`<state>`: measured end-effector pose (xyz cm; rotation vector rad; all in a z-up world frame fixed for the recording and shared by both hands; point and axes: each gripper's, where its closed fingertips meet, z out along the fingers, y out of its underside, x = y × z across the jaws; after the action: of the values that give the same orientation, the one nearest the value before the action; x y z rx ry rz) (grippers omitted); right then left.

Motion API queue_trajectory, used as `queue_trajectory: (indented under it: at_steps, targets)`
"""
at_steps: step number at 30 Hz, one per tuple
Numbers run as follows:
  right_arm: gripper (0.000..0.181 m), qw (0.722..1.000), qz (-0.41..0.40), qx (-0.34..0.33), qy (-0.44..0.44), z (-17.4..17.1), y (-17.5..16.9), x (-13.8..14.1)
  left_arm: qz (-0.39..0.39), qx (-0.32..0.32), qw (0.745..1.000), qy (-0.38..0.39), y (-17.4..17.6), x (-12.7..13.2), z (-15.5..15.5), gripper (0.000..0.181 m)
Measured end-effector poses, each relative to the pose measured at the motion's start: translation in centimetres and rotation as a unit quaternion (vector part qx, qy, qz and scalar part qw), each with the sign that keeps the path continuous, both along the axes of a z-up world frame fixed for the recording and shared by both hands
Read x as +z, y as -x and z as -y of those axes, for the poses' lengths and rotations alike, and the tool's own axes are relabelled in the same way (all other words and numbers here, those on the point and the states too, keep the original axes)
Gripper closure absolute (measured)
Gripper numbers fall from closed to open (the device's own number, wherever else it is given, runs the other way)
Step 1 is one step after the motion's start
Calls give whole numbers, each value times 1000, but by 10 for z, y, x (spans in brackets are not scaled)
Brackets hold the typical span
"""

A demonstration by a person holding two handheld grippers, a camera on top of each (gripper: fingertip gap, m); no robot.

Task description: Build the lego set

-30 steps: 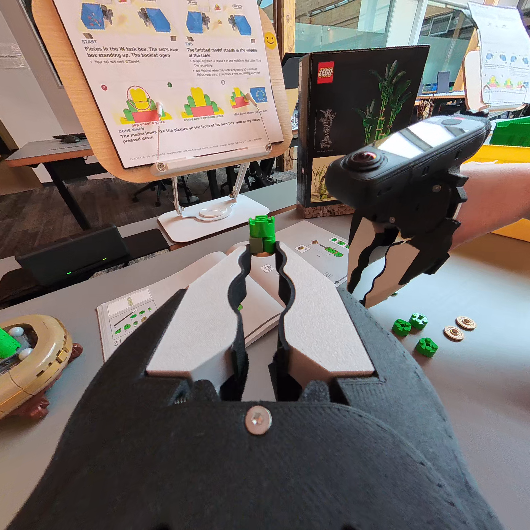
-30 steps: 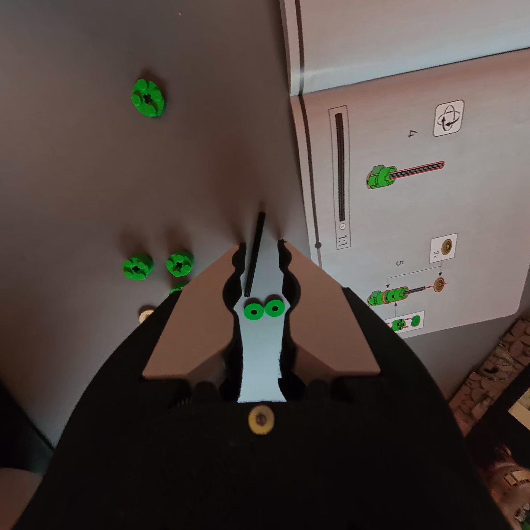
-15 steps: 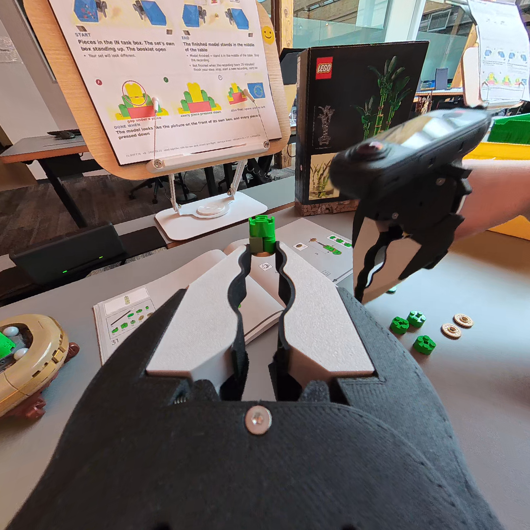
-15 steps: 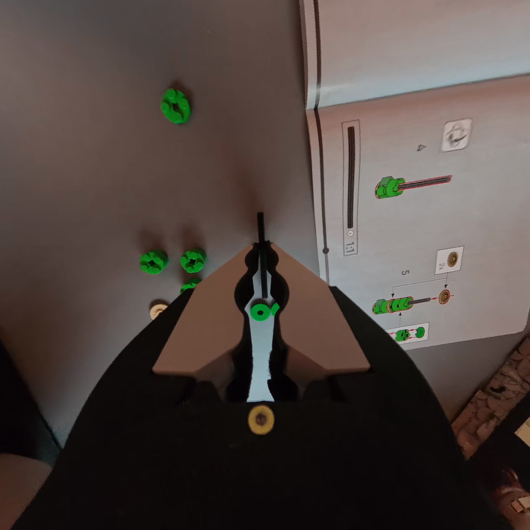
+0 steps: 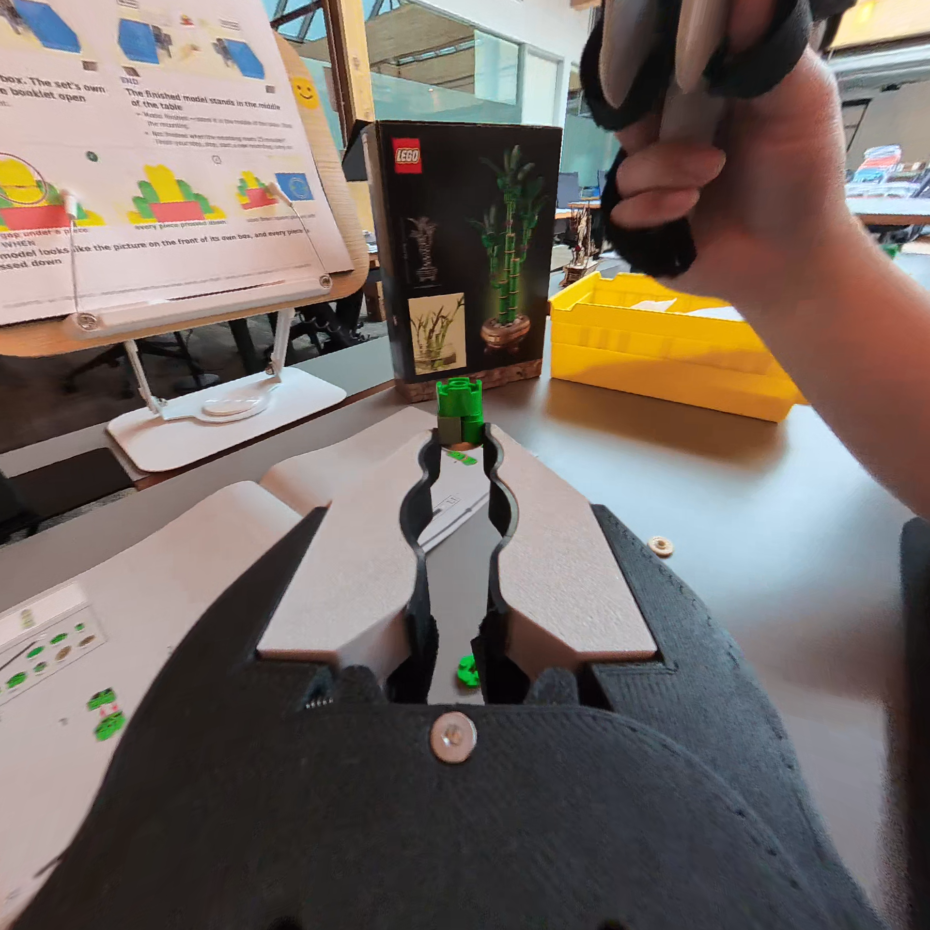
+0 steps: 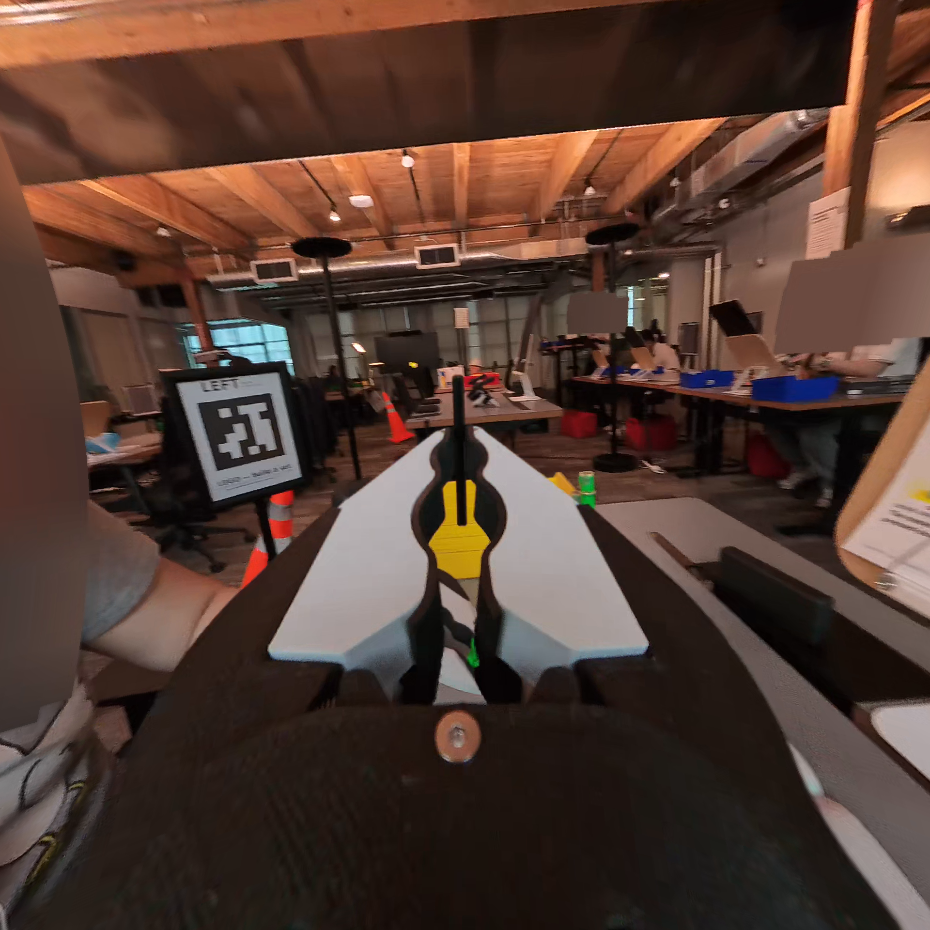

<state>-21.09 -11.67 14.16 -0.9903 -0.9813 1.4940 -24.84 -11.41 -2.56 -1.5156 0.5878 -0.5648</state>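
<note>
My left gripper (image 5: 459, 437) is shut on a small green brick stack (image 5: 459, 410), held upright at its tips above the open booklet (image 5: 322, 478). My right gripper (image 6: 459, 437) is shut on a thin black axle (image 6: 458, 453) that sticks out past its tips; this view looks level across the room. In the left wrist view the right gripper (image 5: 649, 55) is high at the top right, held by a hand (image 5: 745, 191). A green round piece (image 5: 468, 672) and a tan round piece (image 5: 660, 545) lie on the grey table (image 5: 679, 493).
The set's box (image 5: 468, 261) stands behind the booklet, a yellow bin (image 5: 669, 347) to its right, the instruction board on its white stand (image 5: 151, 166) to its left. A framed marker sign (image 6: 236, 433), cones and other tables lie beyond in the right wrist view. There is about 15 cm between the tips of the two grippers.
My right gripper closed on the black axle on the table, lifted it and swung up from pointing down to level. My left gripper kept its hold on the green stack and shifted right.
</note>
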Motion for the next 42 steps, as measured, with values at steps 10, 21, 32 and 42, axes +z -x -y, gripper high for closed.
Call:
queue_trajectory:
  at_steps: [10, 21, 32, 42]
  targets:
    - [179, 988, 16, 150, 18, 32, 49, -53, 30, -28, 997, -58, 3, 24, 14, 167]
    - [179, 970, 2, 236, -60, 72, 32, -49, -34, -88, 977, -192, -21, 43, 54, 167]
    - [179, 964, 10, 252, -85, 79, 26, -53, -44, -92, 975, -198, -21, 43, 56, 167]
    - [179, 965, 29, 245, -93, 76, 27, -60, -44, -99, 975, -192, -24, 42, 58, 167]
